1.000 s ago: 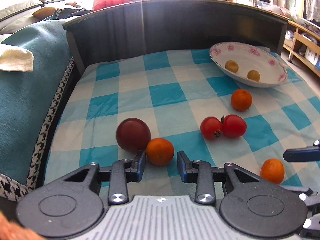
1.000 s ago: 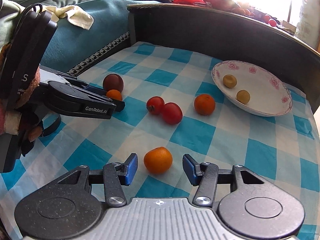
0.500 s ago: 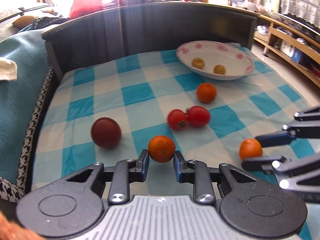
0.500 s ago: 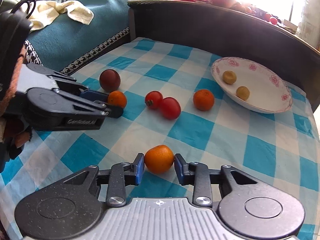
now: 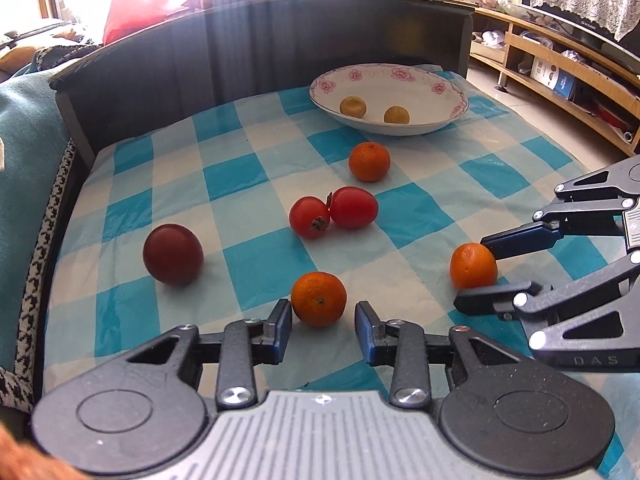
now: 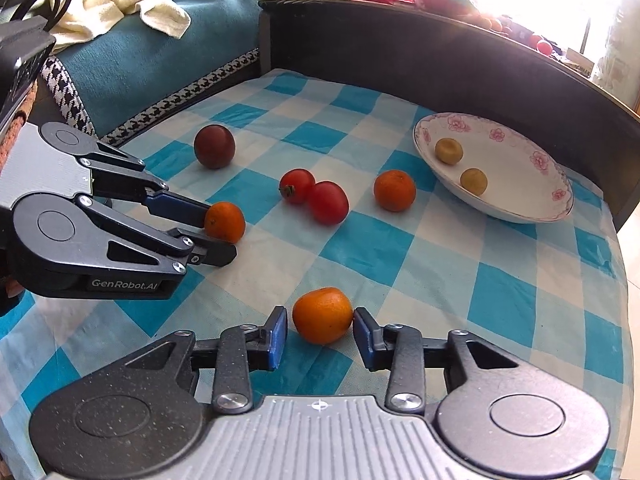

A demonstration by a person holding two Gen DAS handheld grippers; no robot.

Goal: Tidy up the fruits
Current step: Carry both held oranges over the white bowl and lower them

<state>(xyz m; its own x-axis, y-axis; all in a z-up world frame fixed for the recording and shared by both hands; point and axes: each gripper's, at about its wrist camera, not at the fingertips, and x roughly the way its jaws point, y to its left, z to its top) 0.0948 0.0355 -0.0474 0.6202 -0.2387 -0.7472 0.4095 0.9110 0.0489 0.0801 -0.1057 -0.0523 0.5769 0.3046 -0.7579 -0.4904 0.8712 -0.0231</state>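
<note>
**Inspector:** State of the left hand-held gripper (image 5: 323, 330)?

**Assistant:** Jaws parted around a mandarin (image 5: 319, 299) near the front edge of the surface (image 5: 248, 264). The left pad touches or nearly touches it; a gap shows at the right pad. No firm hold is visible.

**Inspector:** And the right hand-held gripper (image 6: 320, 336)?

**Assistant:** Also parted, straddling a second mandarin (image 6: 322, 315) at the front edge. The right pad meets the fruit, with a slim gap on the left. Whether it is lifted, I cannot tell.

**Inspector:** Beyond them?

**Assistant:** A dark red fruit (image 5: 173, 253) lies toward the left edge. Two tomatoes (image 5: 333, 215) touch each other at the centre. A third mandarin (image 5: 369, 161) sits behind them, just before the flowered bowl (image 5: 436, 118) at the back right corner. The bowl holds two small yellow fruits (image 5: 374, 110), apart from one another.
</note>
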